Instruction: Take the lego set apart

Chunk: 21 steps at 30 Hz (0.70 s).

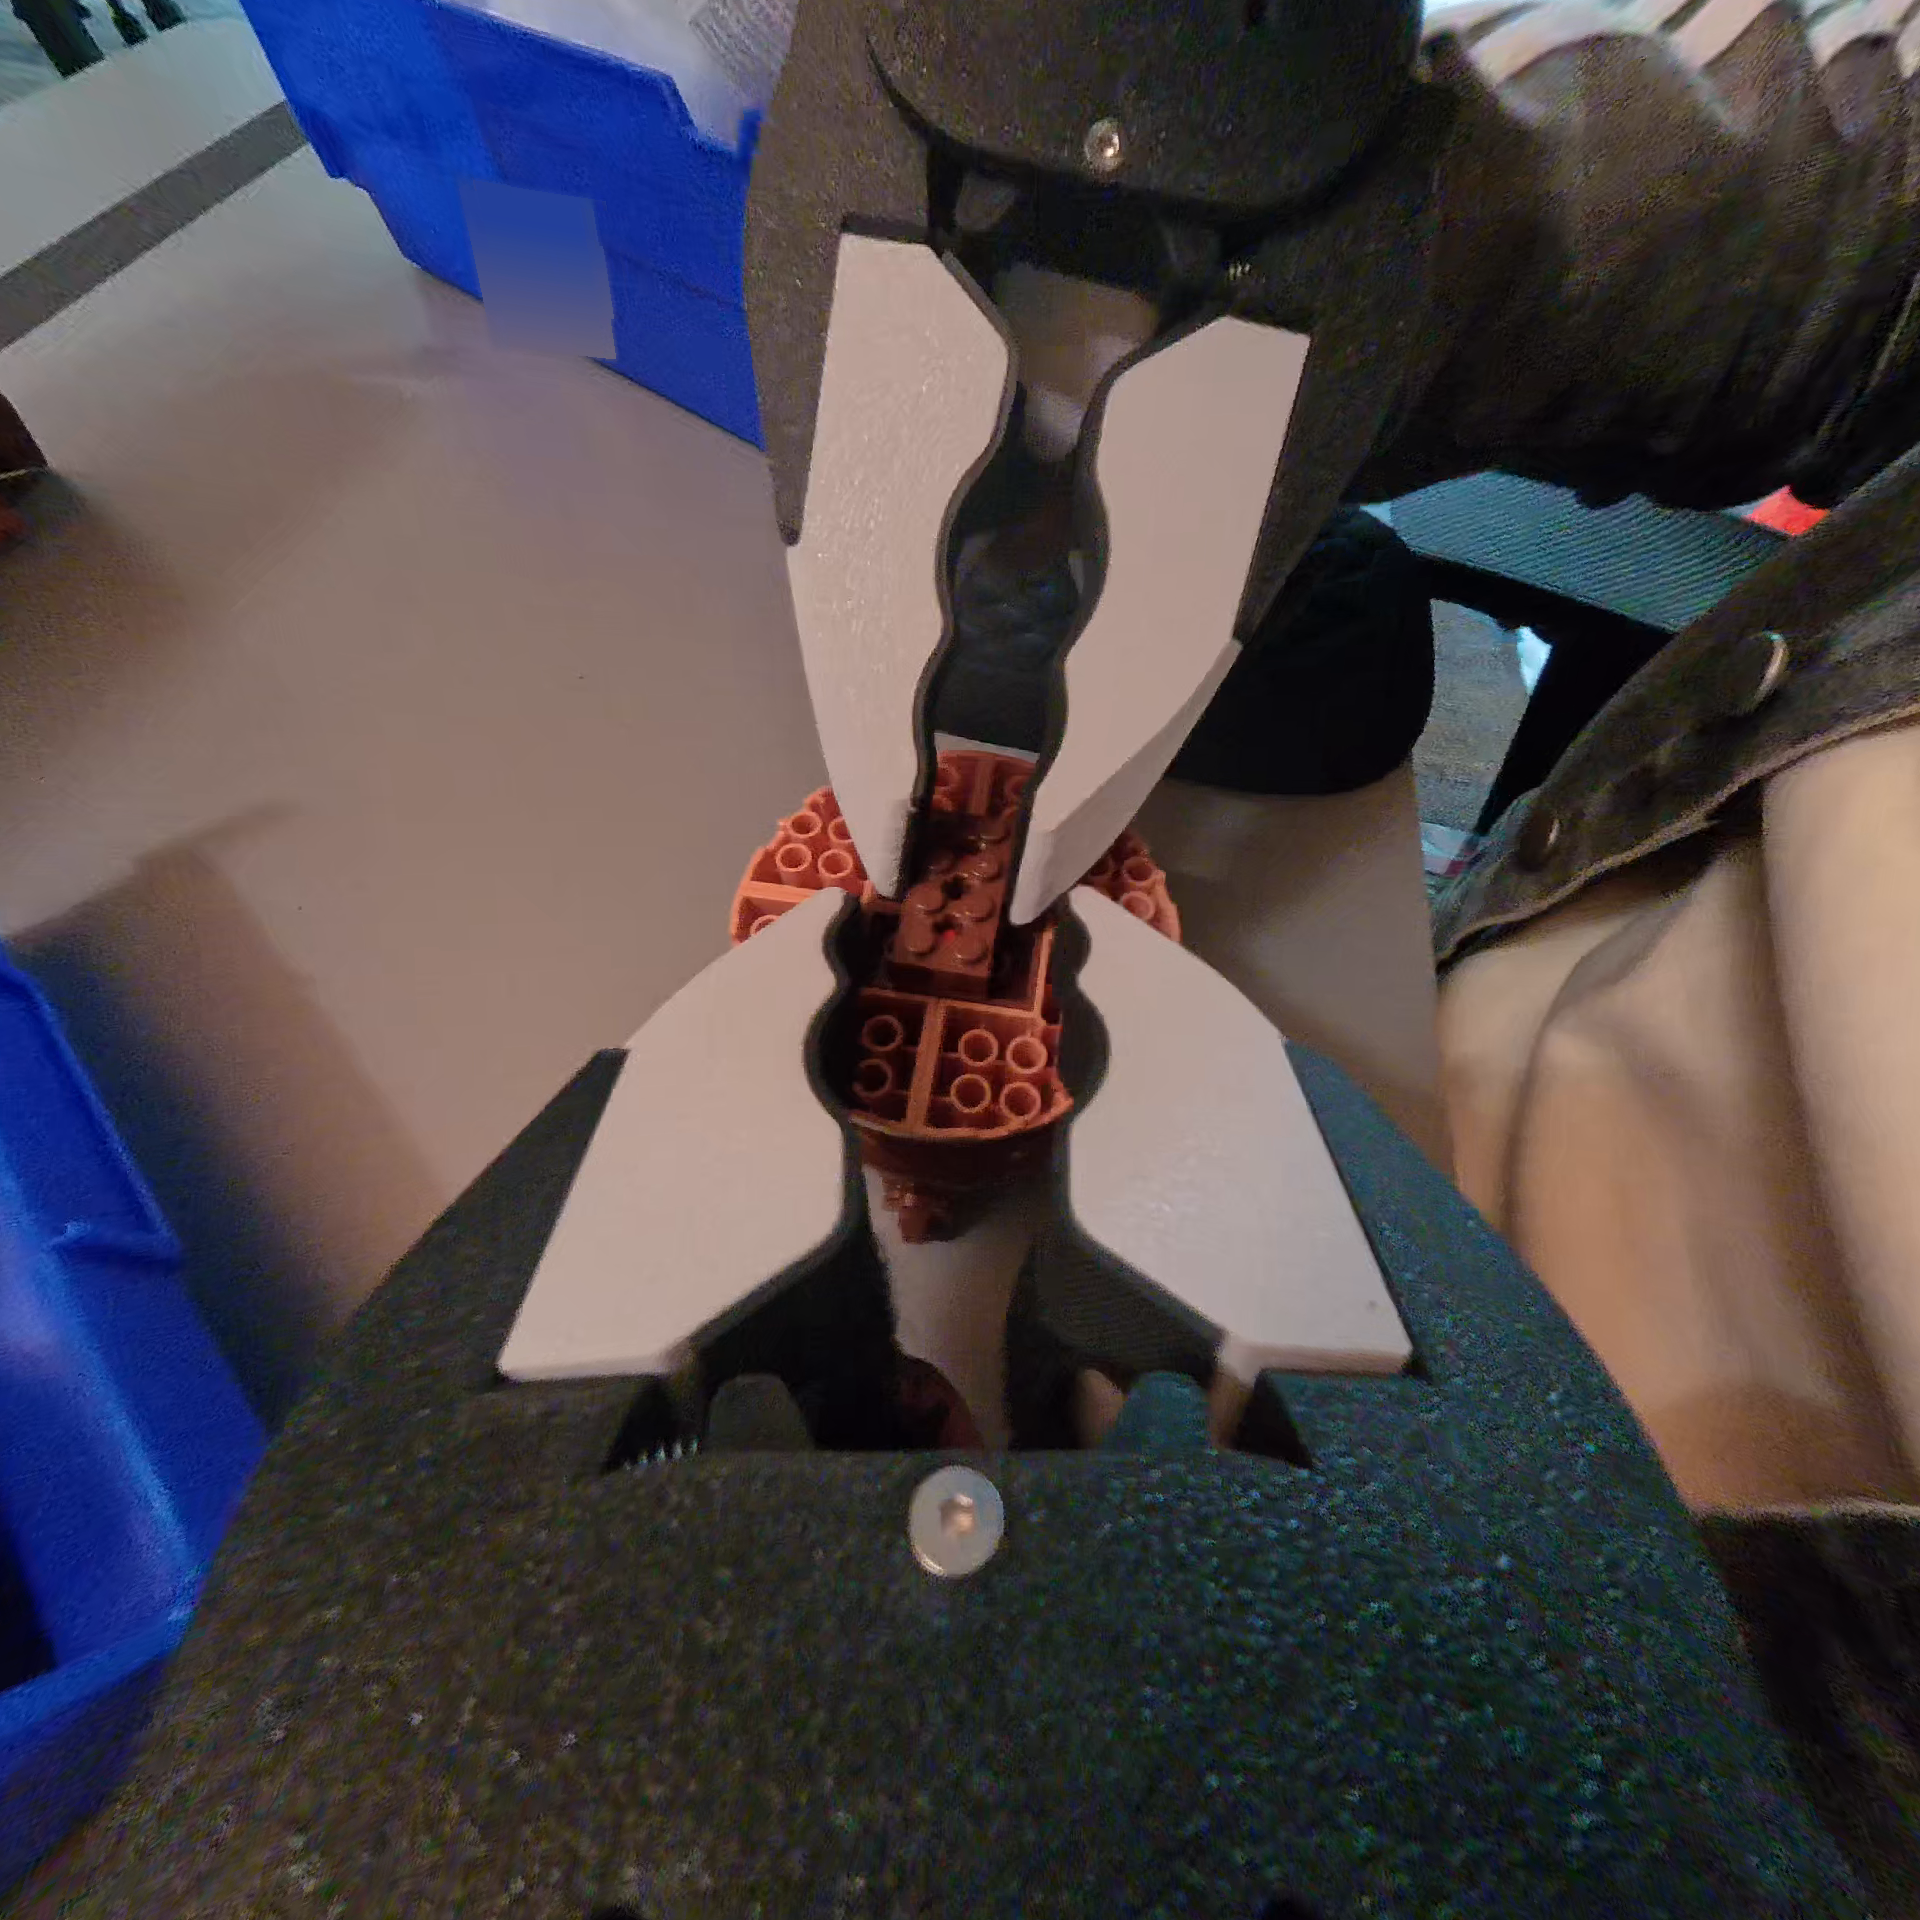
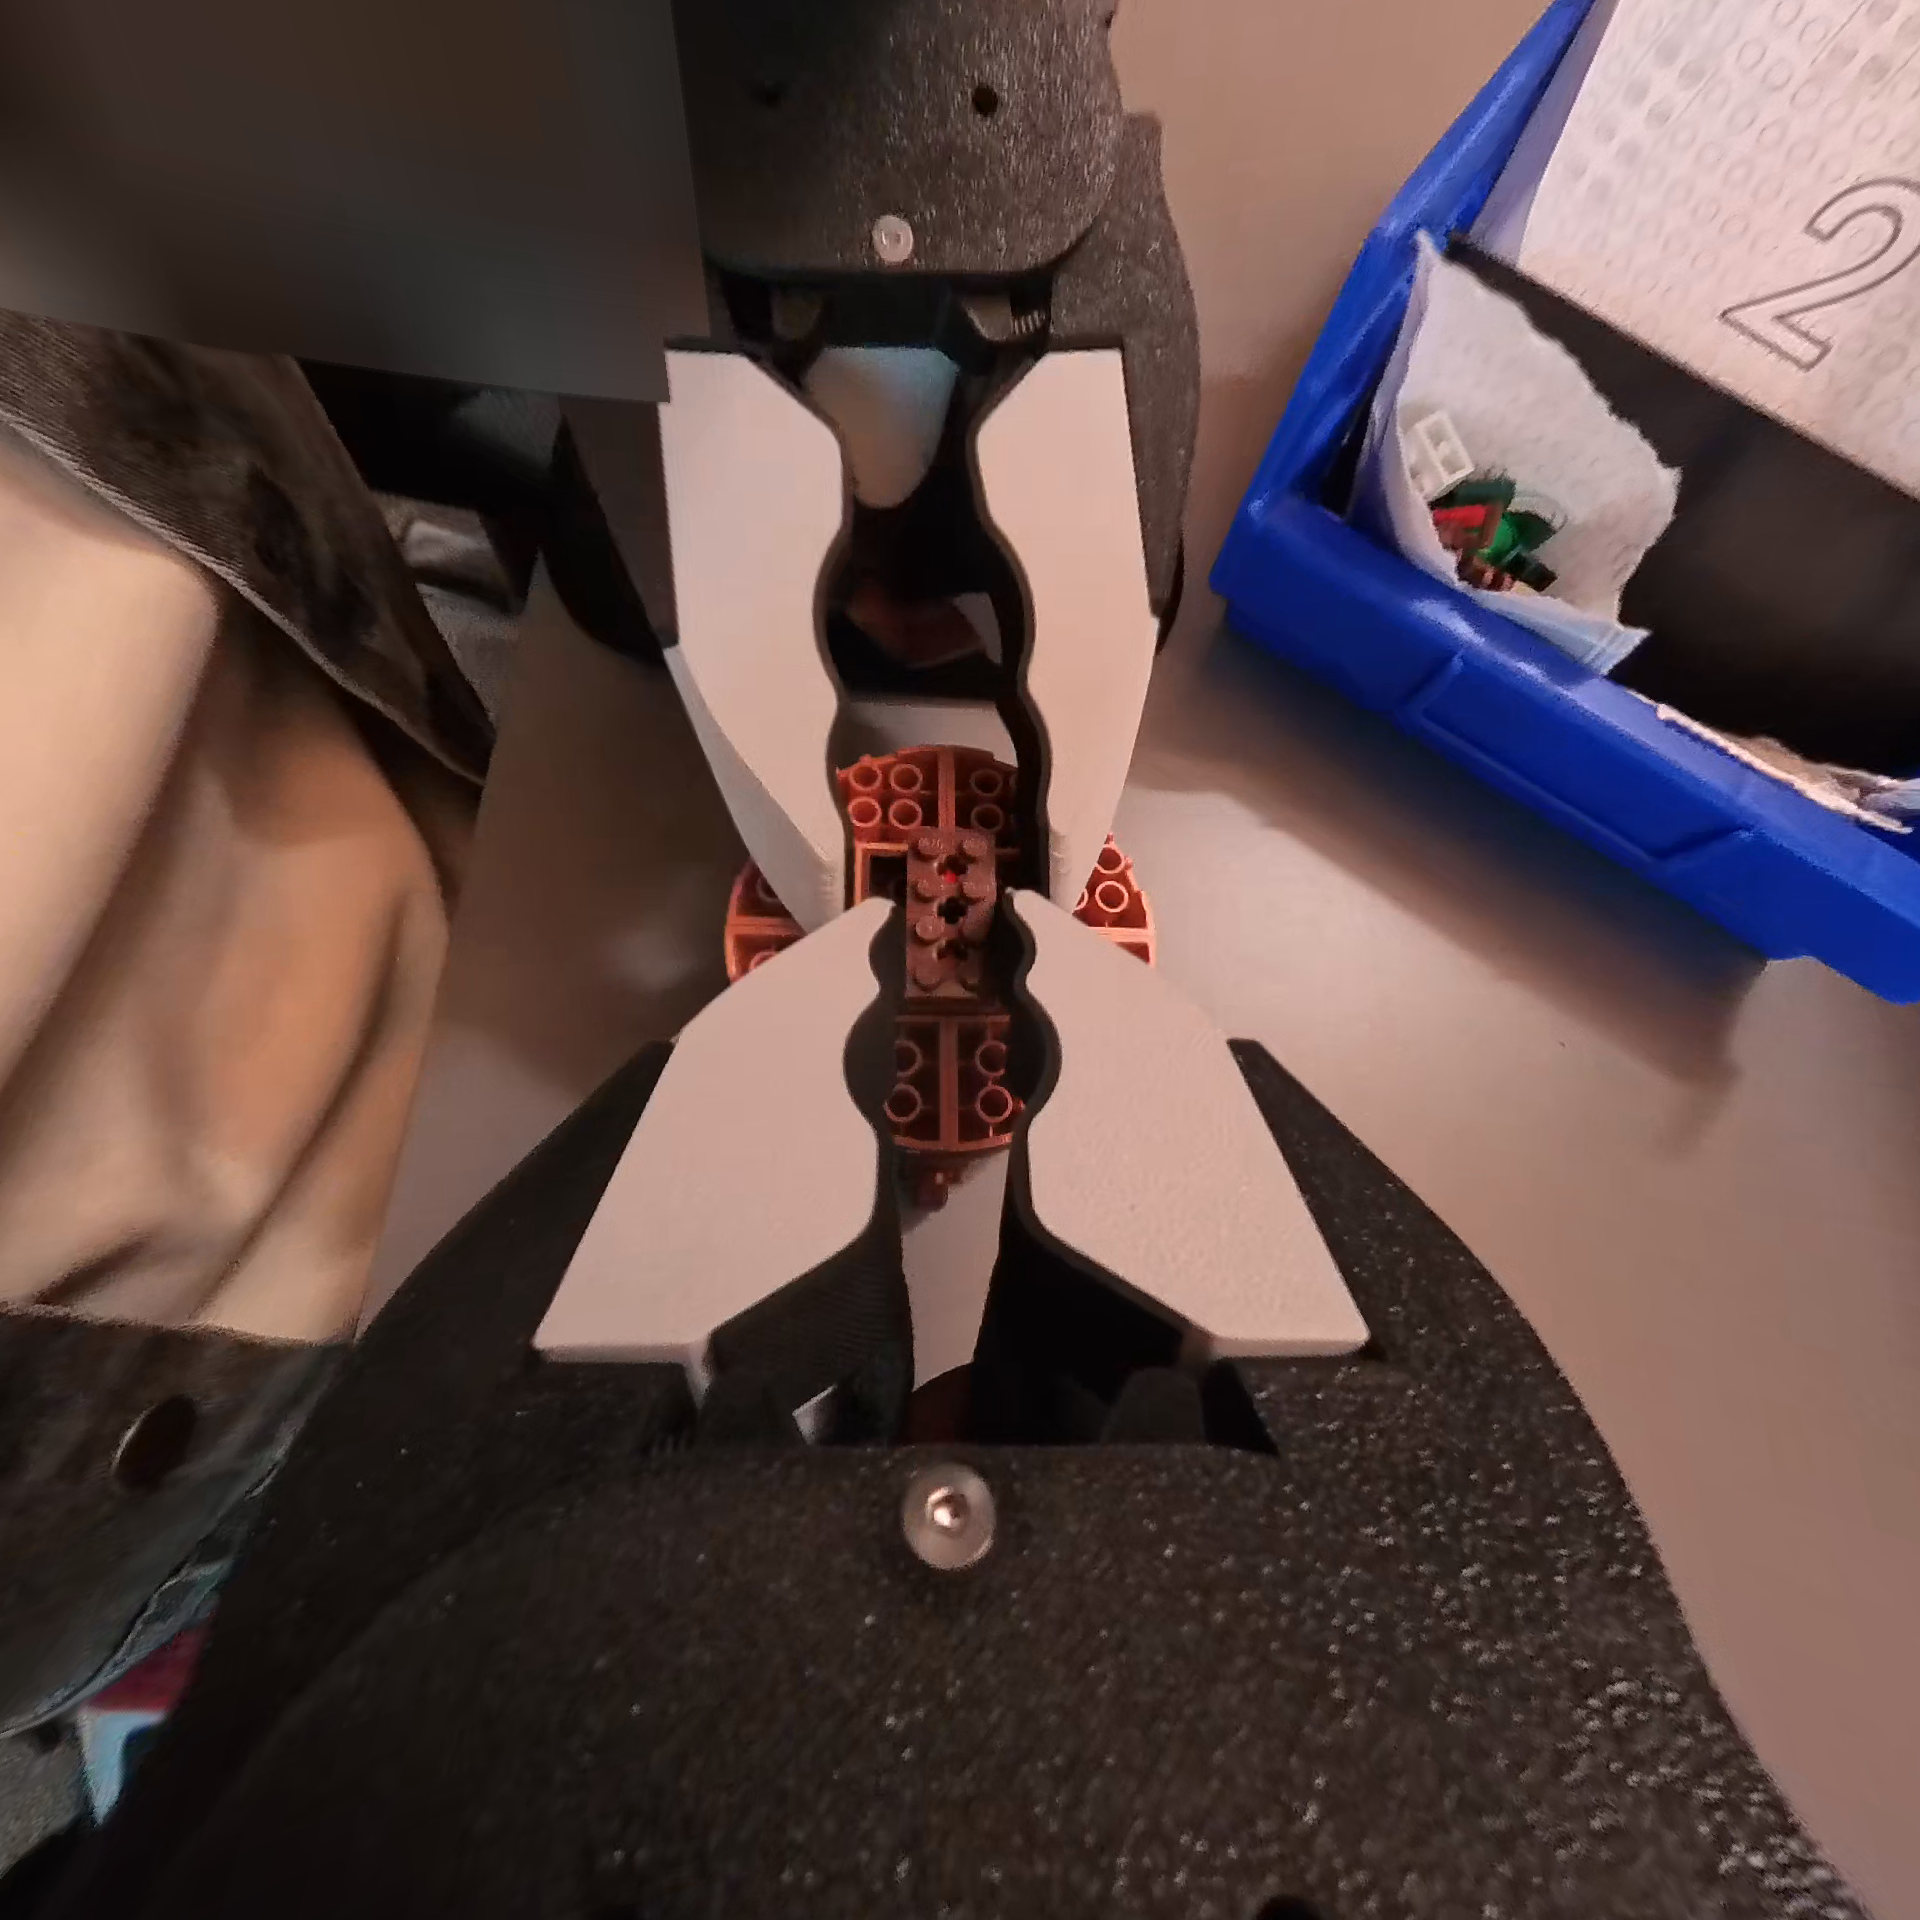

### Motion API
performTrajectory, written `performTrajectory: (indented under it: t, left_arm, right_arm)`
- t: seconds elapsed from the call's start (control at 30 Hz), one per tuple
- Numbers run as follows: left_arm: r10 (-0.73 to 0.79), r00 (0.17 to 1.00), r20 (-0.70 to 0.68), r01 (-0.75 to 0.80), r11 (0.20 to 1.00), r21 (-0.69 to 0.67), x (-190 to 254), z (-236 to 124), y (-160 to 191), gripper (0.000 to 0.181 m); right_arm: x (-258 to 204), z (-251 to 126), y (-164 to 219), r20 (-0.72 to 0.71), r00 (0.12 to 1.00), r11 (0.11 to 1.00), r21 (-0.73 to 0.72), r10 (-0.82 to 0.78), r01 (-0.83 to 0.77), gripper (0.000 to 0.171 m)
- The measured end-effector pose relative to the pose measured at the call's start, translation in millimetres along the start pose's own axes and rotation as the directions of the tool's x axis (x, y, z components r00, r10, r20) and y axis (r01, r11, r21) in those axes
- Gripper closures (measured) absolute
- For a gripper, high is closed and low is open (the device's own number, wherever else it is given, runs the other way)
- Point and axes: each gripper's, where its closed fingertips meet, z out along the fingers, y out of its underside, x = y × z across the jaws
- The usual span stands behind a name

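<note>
A round reddish-brown lego assembly (image 1: pixel 971 1075) of studded plates is held above the table, with a small dark brown brick (image 1: pixel 951 935) standing on its middle. My left gripper (image 1: pixel 956 912) reaches in from the bottom of the left wrist view and is shut on the round assembly. My right gripper (image 1: pixel 954 899) comes from the opposite side, tips pinched on the dark brown brick. In the right wrist view my right gripper (image 2: pixel 951 904) clamps the dark brick (image 2: pixel 948 935), and the left gripper (image 2: pixel 940 868) grips the round plates (image 2: pixel 904 800) from the top.
A blue bin (image 2: pixel 1558 686) at the right holds a torn paper bag with loose pieces (image 2: pixel 1486 530) and a white box (image 2: pixel 1714 156). More blue bins stand at the far left (image 1: pixel 520 156) and near left (image 1: pixel 62 1247). A person's beige and dark clothing (image 1: pixel 1662 1039) is close by. My two grippers' fingertips are within a few centimetres of each other.
</note>
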Motion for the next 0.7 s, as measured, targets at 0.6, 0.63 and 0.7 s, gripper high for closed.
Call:
performTrajectory:
  t: [0.6, 0.63, 0.7]
  left_arm:
    - [0.023, 1.0, -0.005, -0.023, 1.0, -0.008, 1.8, -0.1, 0.1, 0.145]
    - [0.024, 1.0, -0.004, -0.024, 1.0, -0.004, 1.9, -0.1, -0.1, 0.145]
    - [0.034, 0.999, 0.0, -0.034, 0.999, 0.003, 2.2, -0.1, -0.6, 0.145]
  right_arm:
    - [3.4, -36.0, -50.2, -0.185, 0.955, 0.97, 0.025, -0.234, 0.243, 0.155]
    - [9.9, -37.5, -41.4, -0.198, 0.954, 0.974, -0.019, -0.225, 0.226, 0.155]
    - [13.5, -42.0, -34.9, -0.178, 0.98, 0.993, 0.056, -0.091, 0.102, 0.156]
